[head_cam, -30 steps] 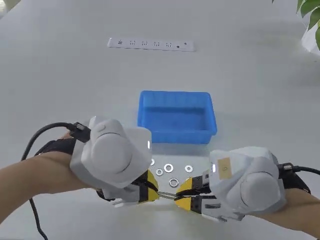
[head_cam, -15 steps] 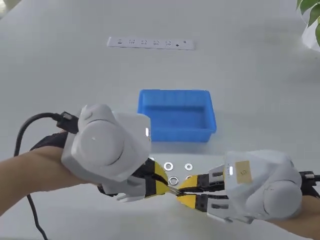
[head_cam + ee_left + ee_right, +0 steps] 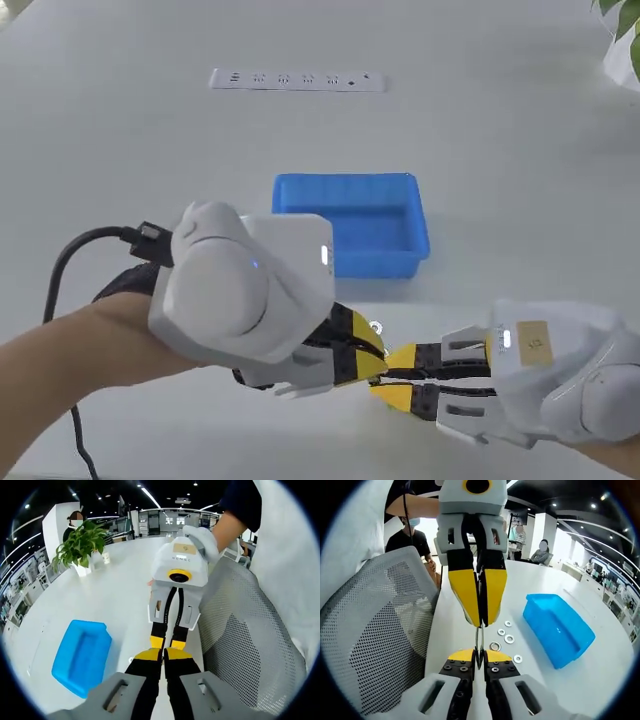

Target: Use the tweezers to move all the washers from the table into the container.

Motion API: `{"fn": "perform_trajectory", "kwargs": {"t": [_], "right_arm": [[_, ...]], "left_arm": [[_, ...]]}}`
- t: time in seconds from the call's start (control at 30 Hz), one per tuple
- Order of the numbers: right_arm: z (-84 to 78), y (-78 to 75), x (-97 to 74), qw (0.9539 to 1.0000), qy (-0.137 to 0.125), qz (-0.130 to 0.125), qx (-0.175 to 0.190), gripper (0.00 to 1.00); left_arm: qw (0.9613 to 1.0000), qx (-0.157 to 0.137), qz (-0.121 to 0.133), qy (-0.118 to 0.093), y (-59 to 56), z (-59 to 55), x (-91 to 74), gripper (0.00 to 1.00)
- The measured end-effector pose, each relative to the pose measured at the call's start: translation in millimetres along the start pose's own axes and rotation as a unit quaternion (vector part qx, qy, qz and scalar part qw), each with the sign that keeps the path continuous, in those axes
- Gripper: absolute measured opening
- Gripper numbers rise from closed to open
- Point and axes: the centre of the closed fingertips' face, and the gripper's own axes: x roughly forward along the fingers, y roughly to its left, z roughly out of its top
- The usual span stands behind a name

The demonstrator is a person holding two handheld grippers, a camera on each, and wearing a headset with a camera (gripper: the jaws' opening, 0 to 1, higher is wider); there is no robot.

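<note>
Left tool (image 3: 365, 348) and right tool (image 3: 395, 378) meet tip to tip, lower centre of head view.
Both clenched, apparently on thin tweezers (image 3: 479, 644); washers (image 3: 509, 639) nearby; blue container (image 3: 365, 262) mid-frame.

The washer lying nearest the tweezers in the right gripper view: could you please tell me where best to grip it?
Probably by its band: the washer lies flat on the table, so bring the tweezers down from above, tilted, one tip through the hole and one outside the rim.
</note>
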Motion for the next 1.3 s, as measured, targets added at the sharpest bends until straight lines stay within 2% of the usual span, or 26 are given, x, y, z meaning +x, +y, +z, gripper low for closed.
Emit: {"fn": "perform_trajectory", "kwargs": {"t": [0.13, 0.4, 0.5, 0.57, 0.63, 0.7, 0.8, 0.9, 1.13, 1.27, 1.3], "right_arm": [[-0.7, -0.8, -1.1, 1.0000, -0.003, 0.001, -0.003, 0.07], [-6.7, -0.6, -10.1, 0.9999, -0.012, 0.008, 0.002, 0.07], [-7.6, -1.3, -10.8, 0.9999, -0.014, 0.009, 0.001, 0.07], [-7.2, -1.6, -10.4, 0.9998, -0.016, 0.012, 0.005, 0.07], [-6.6, -3.0, -9.6, 0.9998, -0.017, 0.012, 0.002, 0.07], [-5.8, -3.2, -8.2, 0.9997, -0.018, 0.016, 0.003, 0.07], [-3.8, -1.9, -5.4, 0.9995, -0.019, 0.022, -0.007, 0.07], [-2.6, -1.8, -3.3, 0.9994, -0.017, 0.025, -0.017, 0.07], [-3.2, -2.2, -4.1, 0.9995, -0.019, 0.022, -0.016, 0.07], [-3.4, -2.0, -4.7, 0.9995, -0.023, 0.020, -0.007, 0.07], [-3.3, -2.4, -4.7, 0.9995, -0.024, 0.018, -0.008, 0.07]], "left_arm": [[1.0000, 0.002, 0.001, -0.008, 0.5, 3.2, 2.4, 0.06], [0.9979, -0.015, -0.007, -0.063, -3.6, 19.6, 18.2, 0.06], [0.9970, -0.021, -0.008, -0.074, -2.0, 22.5, 21.5, 0.06], [0.9959, -0.037, -0.017, -0.081, -1.1, 22.9, 21.2, 0.06], [0.9960, -0.037, -0.010, -0.081, 3.3, 22.7, 20.0, 0.06], [0.9955, -0.039, -0.015, -0.085, 3.0, 22.9, 17.6, 0.06], [0.9944, -0.044, -0.018, -0.094, 3.4, 25.8, 15.4, 0.11], [0.9954, -0.041, -0.017, -0.084, 4.1, 22.1, 15.6, 0.12], [0.9961, -0.042, -0.014, -0.076, 3.5, 14.7, 11.5, 0.12], [0.9946, -0.053, -0.015, -0.088, 4.7, 14.3, 2.9, 0.13], [0.9948, -0.054, -0.020, -0.084, 3.7, 12.5, 3.4, 0.12]]}}
